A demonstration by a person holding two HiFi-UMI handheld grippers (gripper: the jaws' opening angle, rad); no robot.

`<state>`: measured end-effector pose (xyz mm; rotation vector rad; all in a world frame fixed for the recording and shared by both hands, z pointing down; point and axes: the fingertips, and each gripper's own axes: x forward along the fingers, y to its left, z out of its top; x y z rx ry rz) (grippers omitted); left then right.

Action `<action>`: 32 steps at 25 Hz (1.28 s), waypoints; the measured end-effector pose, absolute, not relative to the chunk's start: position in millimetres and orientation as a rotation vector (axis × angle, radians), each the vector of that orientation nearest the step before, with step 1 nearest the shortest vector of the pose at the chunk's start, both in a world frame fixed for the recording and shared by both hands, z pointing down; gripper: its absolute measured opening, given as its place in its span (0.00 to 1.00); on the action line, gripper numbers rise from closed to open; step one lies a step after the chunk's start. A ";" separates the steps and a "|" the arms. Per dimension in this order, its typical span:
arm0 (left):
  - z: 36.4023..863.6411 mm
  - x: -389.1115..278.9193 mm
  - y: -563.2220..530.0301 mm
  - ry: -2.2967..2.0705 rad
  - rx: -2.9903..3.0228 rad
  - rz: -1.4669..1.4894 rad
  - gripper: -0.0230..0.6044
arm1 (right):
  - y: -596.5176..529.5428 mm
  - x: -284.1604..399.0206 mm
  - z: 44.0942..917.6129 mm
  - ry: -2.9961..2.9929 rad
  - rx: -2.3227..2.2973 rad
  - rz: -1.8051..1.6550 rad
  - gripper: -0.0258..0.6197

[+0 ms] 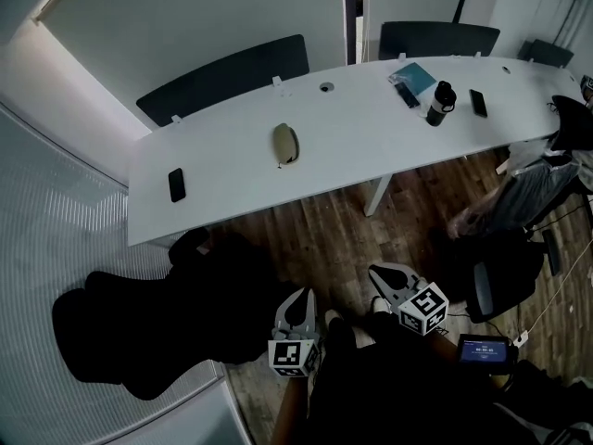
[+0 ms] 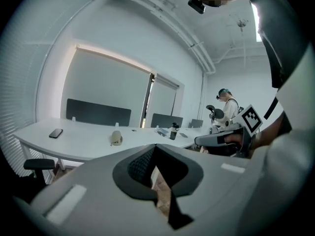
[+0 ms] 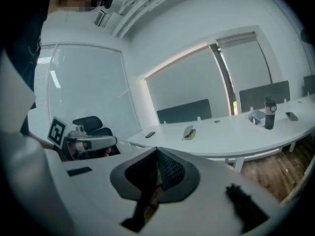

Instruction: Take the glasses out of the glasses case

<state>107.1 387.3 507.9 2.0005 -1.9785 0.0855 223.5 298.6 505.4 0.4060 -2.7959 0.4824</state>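
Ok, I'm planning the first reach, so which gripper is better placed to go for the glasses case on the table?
Left, probably. In the head view the glasses case lies almost straight ahead of the left gripper; the right gripper sits further to the side. Both are shut, empty, short of the table.

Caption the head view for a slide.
Left tool and right tool, both shut and empty, held back from the white table bearing the glasses case.

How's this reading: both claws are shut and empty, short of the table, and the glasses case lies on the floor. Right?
Not quite, the place of the case is wrong. The head view shows the glasses case lying on the white table. The rest holds: left claw and right claw are shut, empty and short of the table.
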 end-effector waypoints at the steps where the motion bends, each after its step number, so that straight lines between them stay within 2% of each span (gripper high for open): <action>1: 508.0 100.5 391.6 -2.002 1.977 0.079 0.05 | 297.2 219.8 504.5 -2.795 0.422 0.484 0.05; 15: 529.1 41.9 396.4 -2.036 1.947 0.159 0.05 | 293.0 158.1 522.7 -2.773 0.384 0.473 0.05; 24: 518.5 42.6 349.8 -2.015 1.937 0.166 0.05 | 273.4 116.3 504.4 -2.816 0.181 0.281 0.05; 32: 520.3 53.9 283.6 -1.995 1.949 0.186 0.05 | 225.6 105.6 487.1 -2.867 0.080 0.288 0.05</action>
